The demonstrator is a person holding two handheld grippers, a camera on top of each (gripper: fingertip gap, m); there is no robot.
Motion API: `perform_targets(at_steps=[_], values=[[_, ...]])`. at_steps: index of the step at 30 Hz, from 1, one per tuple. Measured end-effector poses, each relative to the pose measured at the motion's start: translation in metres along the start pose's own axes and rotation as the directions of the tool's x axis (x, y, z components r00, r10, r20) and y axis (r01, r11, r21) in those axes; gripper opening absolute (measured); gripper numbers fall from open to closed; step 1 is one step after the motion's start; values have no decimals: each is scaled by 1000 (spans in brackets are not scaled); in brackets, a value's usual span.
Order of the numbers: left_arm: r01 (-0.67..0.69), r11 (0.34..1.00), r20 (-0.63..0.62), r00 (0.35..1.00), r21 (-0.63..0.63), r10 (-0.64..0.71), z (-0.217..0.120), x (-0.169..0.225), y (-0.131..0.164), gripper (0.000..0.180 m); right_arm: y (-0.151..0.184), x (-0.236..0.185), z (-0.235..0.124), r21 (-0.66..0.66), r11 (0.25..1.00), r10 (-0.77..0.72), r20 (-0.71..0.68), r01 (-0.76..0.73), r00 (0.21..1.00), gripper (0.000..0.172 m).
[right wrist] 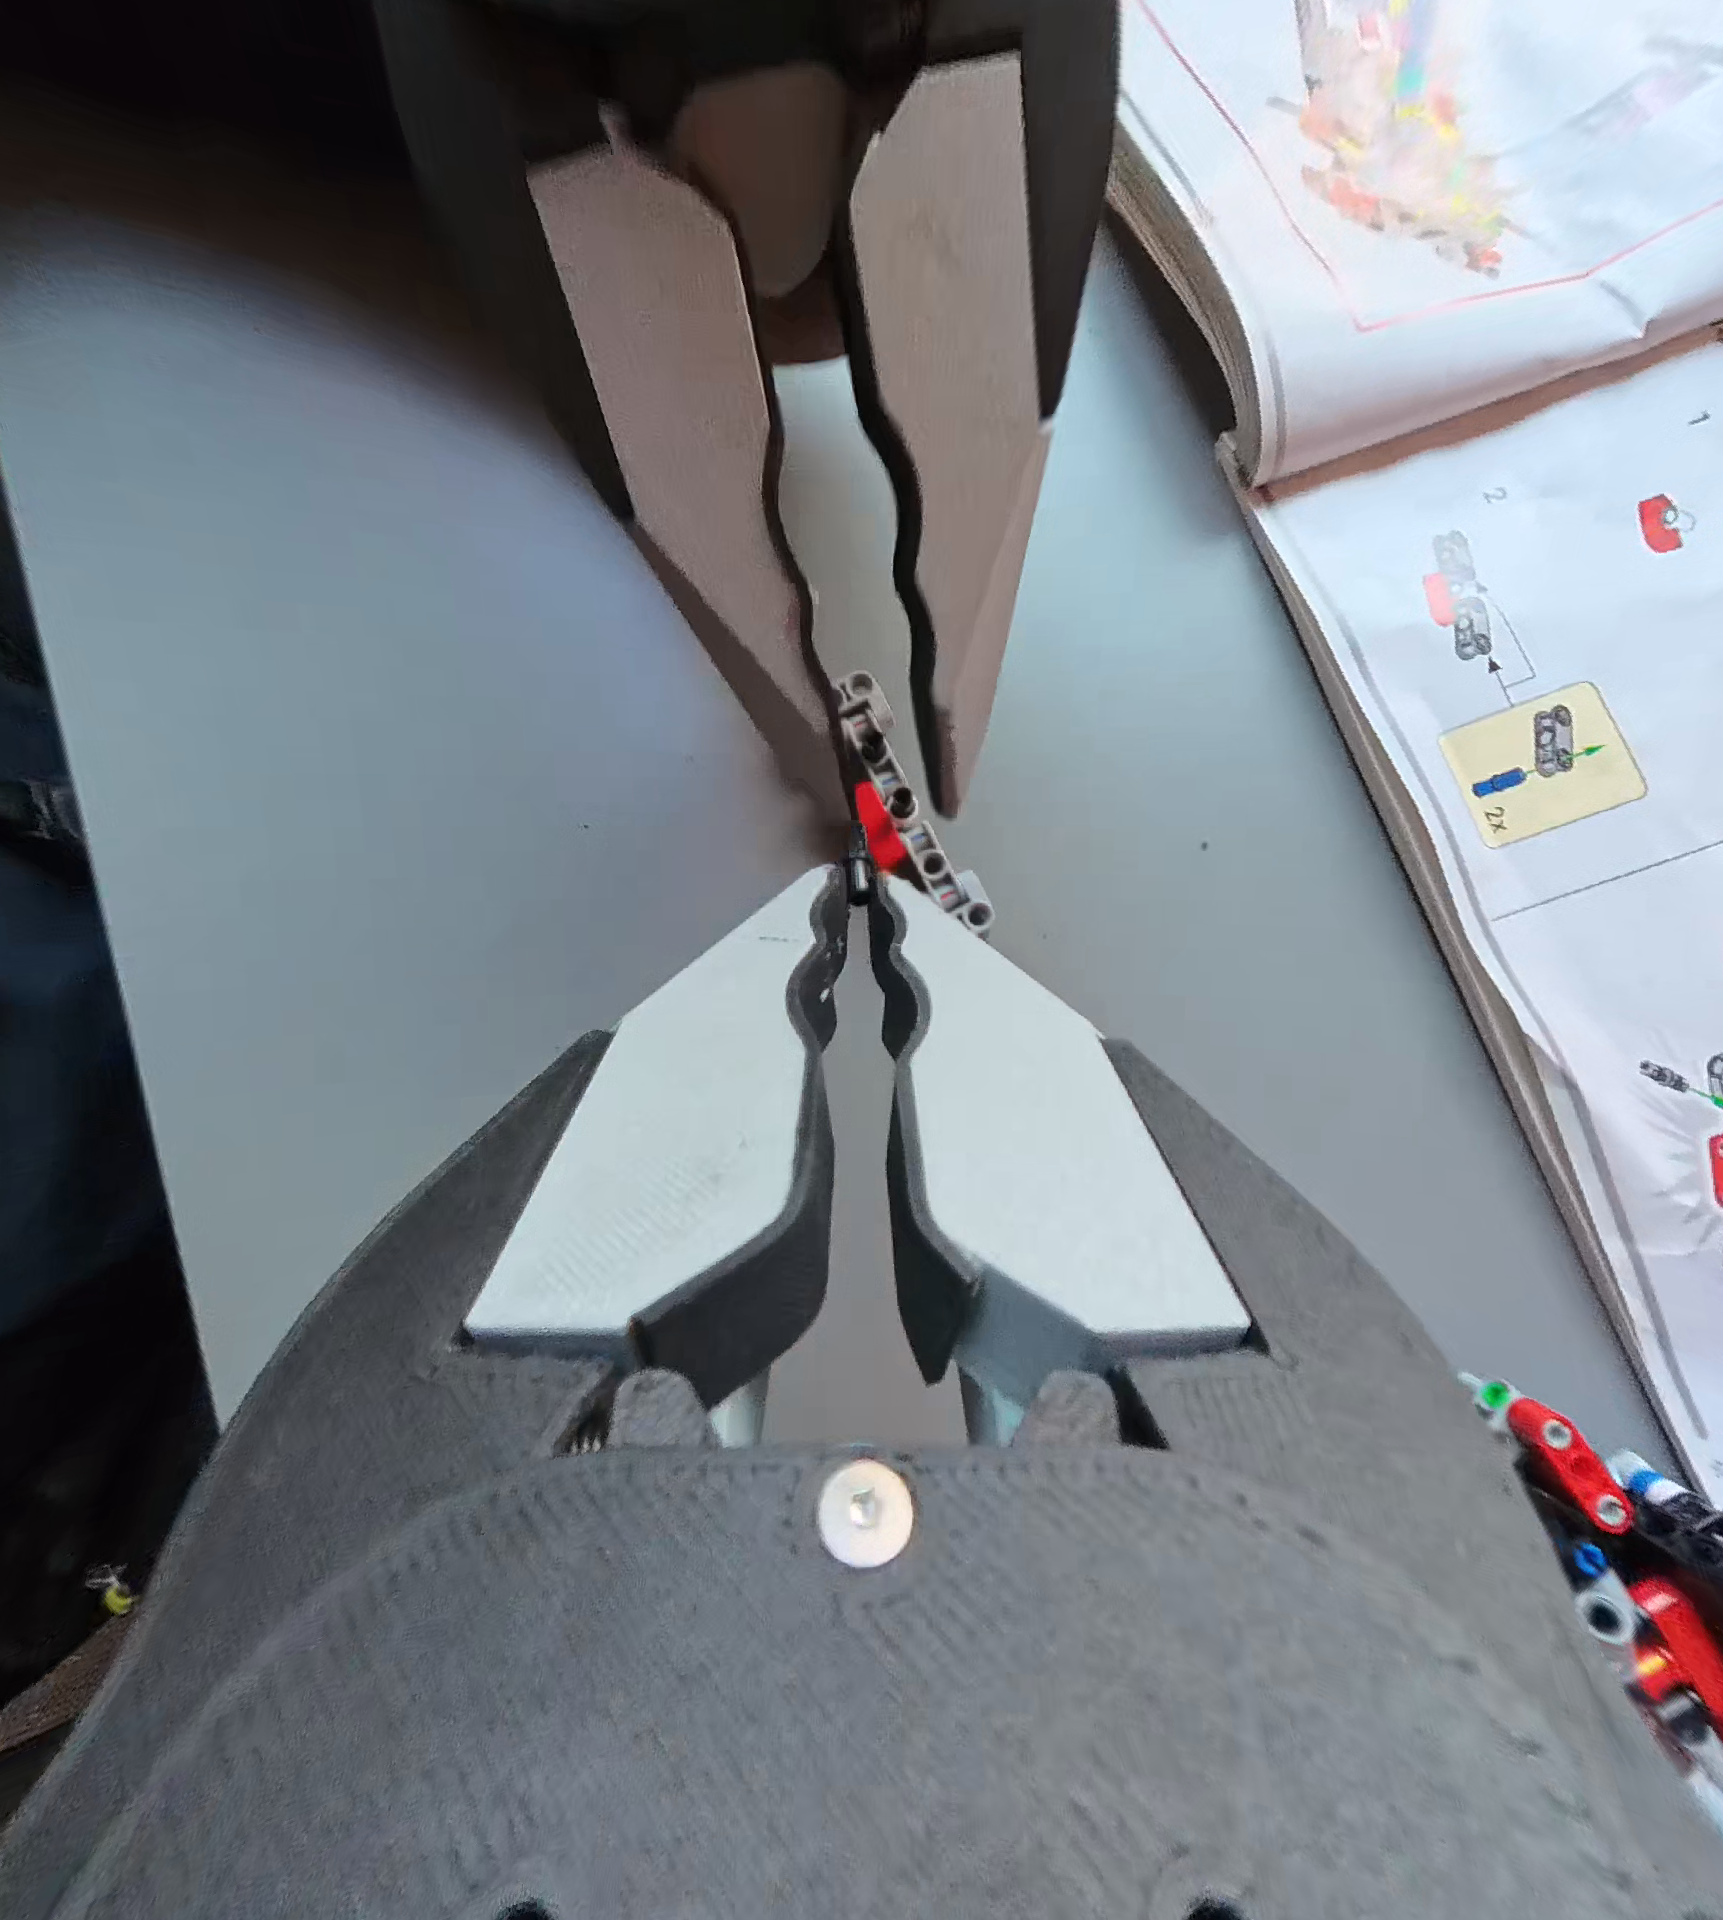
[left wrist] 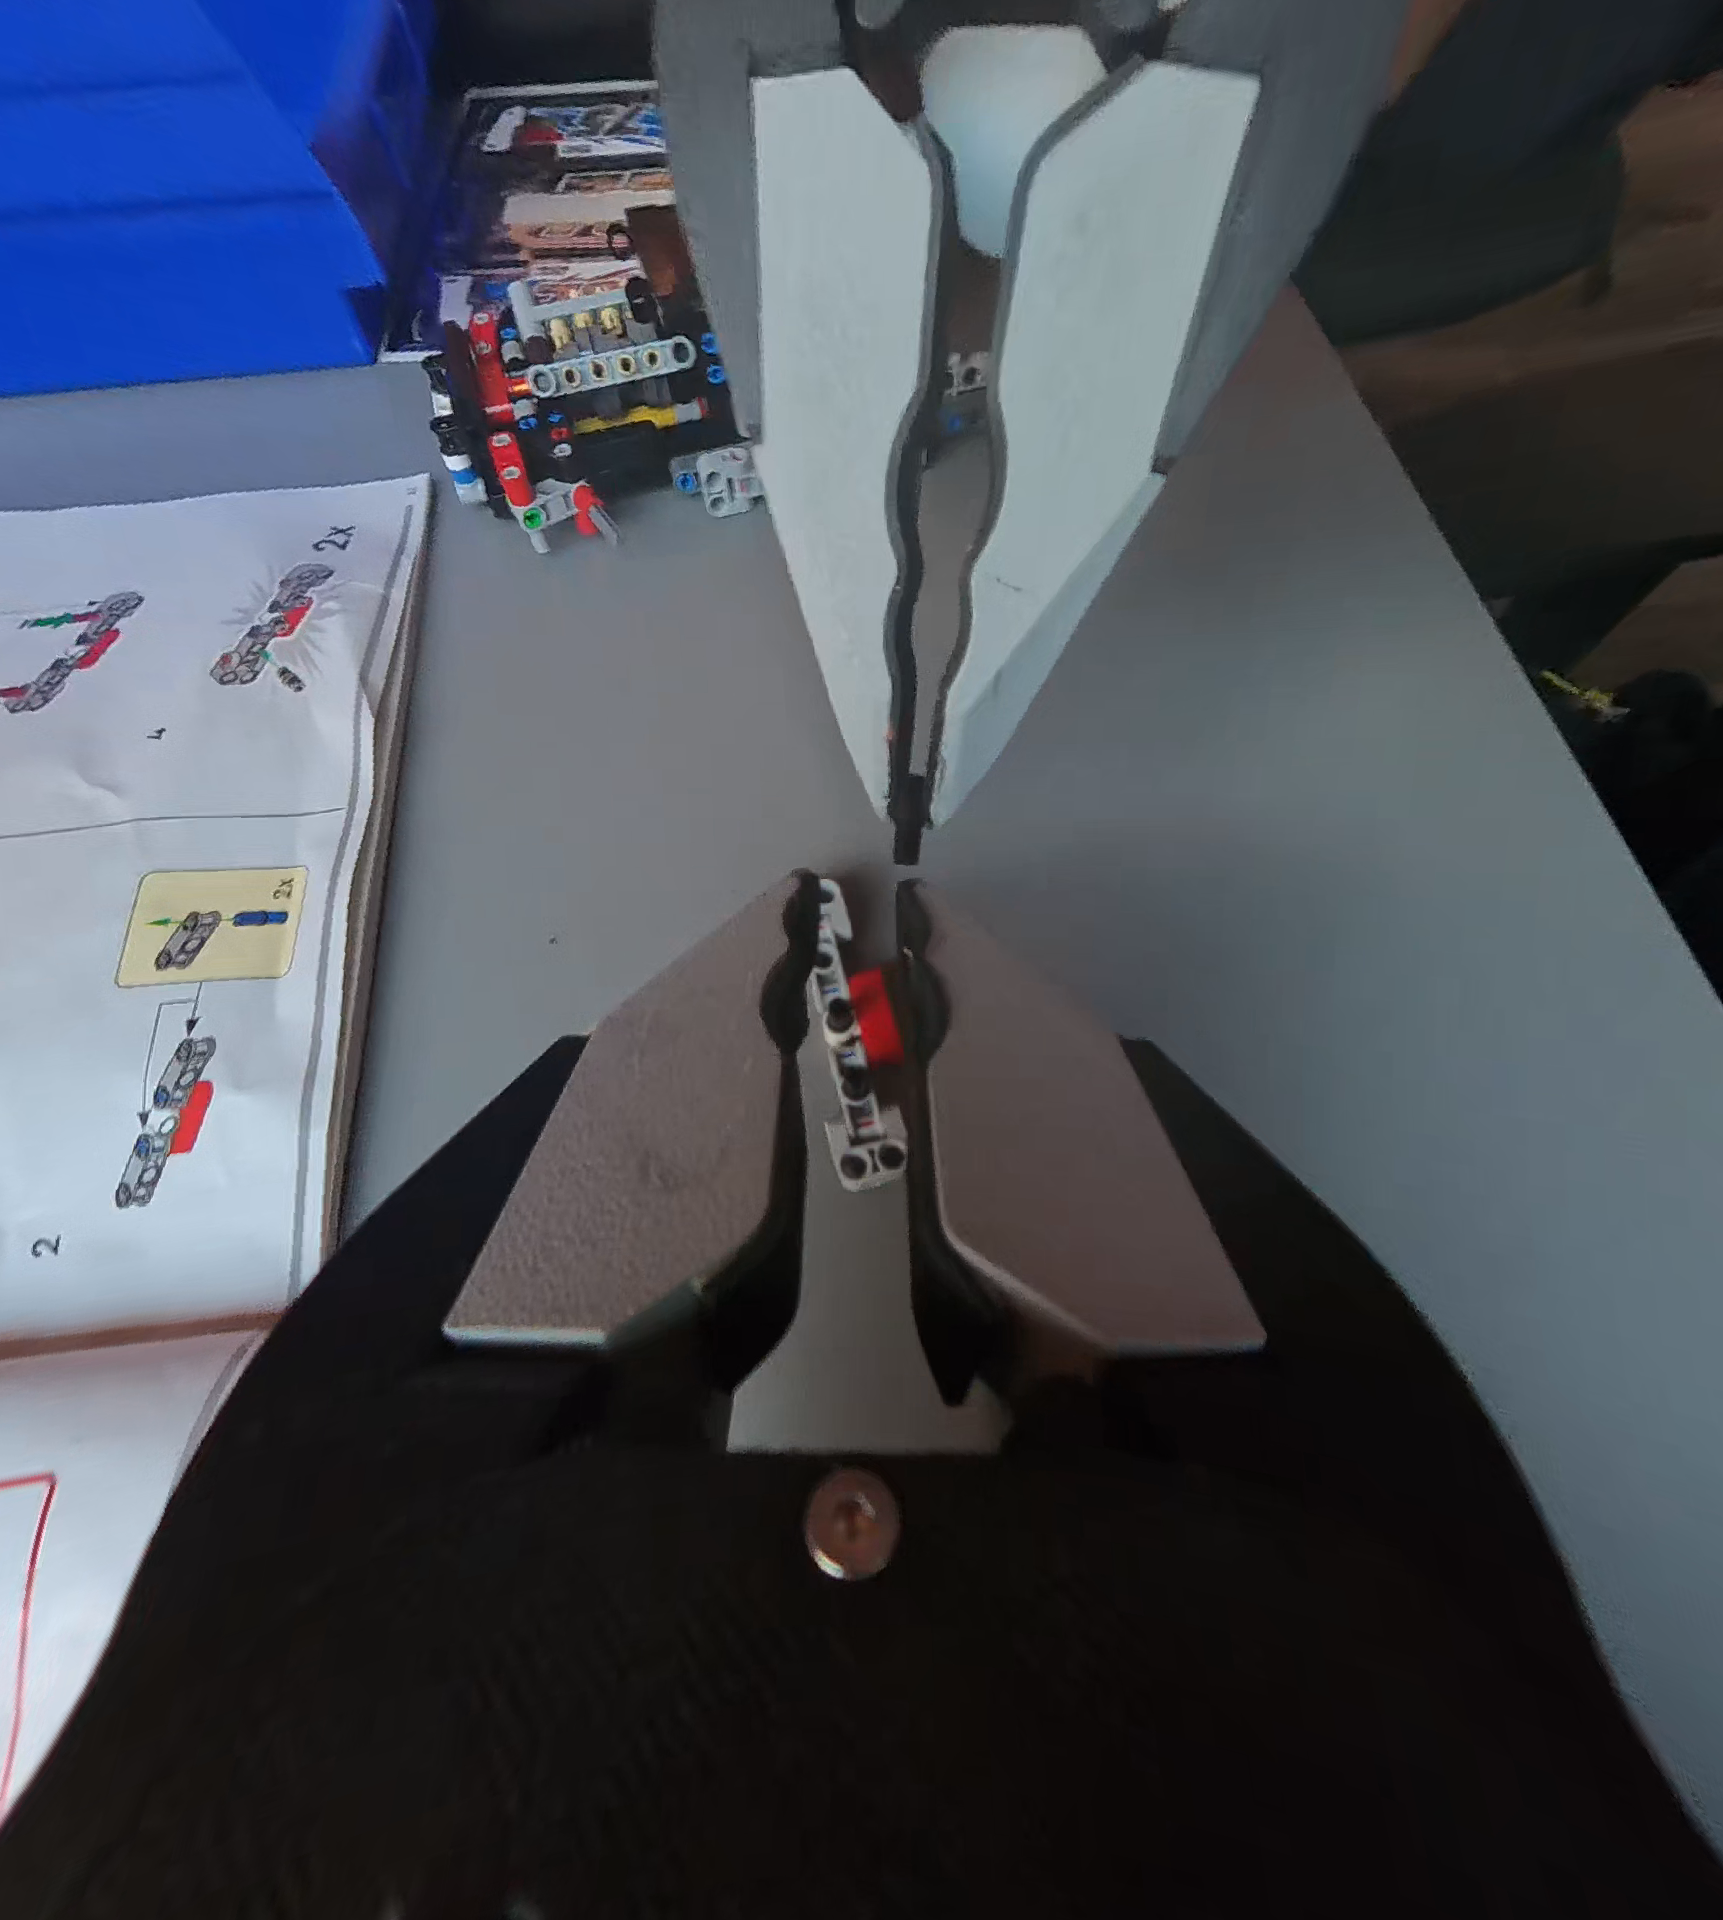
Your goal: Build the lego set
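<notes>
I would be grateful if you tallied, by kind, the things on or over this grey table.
Grippers: 2 (left gripper, right gripper)
Held brick pieces: 2 (grey beam assembly, black pin)
Brick models: 1 (brick model)
Instruction booklets: 1 (instruction booklet)
Blue bins: 1 (blue bin)
Total: 7

The two tools meet tip to tip above the table (left wrist: 628,748). The left tool (left wrist: 862,894) holds a beam assembly (left wrist: 857,1039) between its fingers; the right tool (right wrist: 862,894) pinches a small pin (right wrist: 857,883), seemingly just short of the assembly. An open instruction booklet (left wrist: 161,883) lies left of the left tool, with a partly built model (left wrist: 587,416) beyond it and bins (left wrist: 109,187) behind.
</notes>
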State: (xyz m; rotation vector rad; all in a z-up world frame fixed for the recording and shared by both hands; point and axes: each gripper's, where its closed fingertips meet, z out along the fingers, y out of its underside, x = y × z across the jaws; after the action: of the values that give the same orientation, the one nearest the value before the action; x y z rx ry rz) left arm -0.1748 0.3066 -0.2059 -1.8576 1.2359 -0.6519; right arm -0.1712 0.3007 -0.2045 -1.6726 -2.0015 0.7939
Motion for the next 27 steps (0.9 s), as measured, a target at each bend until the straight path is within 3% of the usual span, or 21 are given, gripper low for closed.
perform_targets(at_steps=[5, 9, 14, 18, 22, 25, 27], values=[[-114, 993, 37, 993, 7, 113, 7, 8, -1, 0, -2, -2, -1, 25, 999, 46, 35, -47, 998, 1], [-86, 996, 8, 996, 36, 86, 6, 13, -6, 9, 1, -1, 1, 23, 998, 64, 45, -66, 997, 1], [-95, 995, 38, 995, 25, 94, 5, 8, -4, 2, -6, -3, 2, 66, 995, 68, 70, -73, 995, 1], [-79, 992, 115, 991, 99, 67, -2, -1, -15, 1, -20, 5, -8, 233, 954, 167, 115, -190, 979, 1], [18, 988, 65, 997, 156, -28, -6, -1, -21, 1, -27, 7, -14, 387, 882, 227, 153, -270, 962, 1], [47, 985, 41, 998, 165, -55, -4, 1, -22, 1, -35, 5, -17, 451, 842, 238, 182, -295, 954, 0], [32, 989, 65, 997, 148, -42, -3, -1, -19, 1, -33, 6, -14, 428, 860, 234, 154, -279, 960, 0]])
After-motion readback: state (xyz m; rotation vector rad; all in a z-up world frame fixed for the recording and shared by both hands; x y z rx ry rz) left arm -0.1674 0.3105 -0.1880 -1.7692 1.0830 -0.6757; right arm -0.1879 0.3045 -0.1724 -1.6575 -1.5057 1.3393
